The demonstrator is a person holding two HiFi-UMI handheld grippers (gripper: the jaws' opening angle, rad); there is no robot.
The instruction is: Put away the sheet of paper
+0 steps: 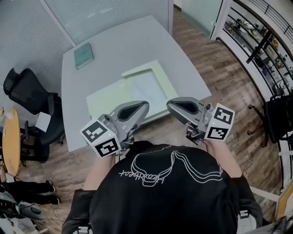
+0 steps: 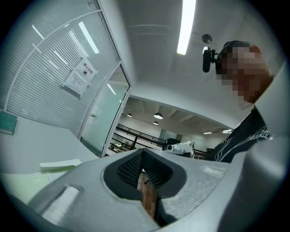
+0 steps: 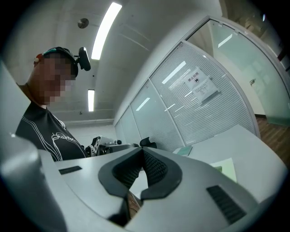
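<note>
Paper (image 1: 143, 89) lies flat near the middle of the grey table (image 1: 123, 45), a whitish sheet on a larger pale-green sheet (image 1: 105, 103); I can't tell whether that green piece is a folder or a mat. Nothing of mine touches it.

I hold both tools up close to my chest, off the near table edge, their tips turned toward each other. My left gripper (image 1: 144, 107) has its jaws pressed together with nothing between them. My right gripper (image 1: 170, 106) is the same, pads meeting and empty.

A teal notebook (image 1: 84, 55) sits alone at the far left corner of the table. The floor (image 1: 215, 68) is brown wood planks. A black chair (image 1: 27, 93) stands to the left of the table, with a round wooden table (image 1: 10, 141) beyond it at the edge of the frame. A glass wall (image 1: 91, 13) with blinds runs behind the table, and dark shelves (image 1: 261, 45) curve along the right.

A white notice (image 2: 80, 77) is stuck to the glass; its print is too small to read. My black shirt (image 1: 165, 196) carries a white line drawing and a script word I can't make out.
</note>
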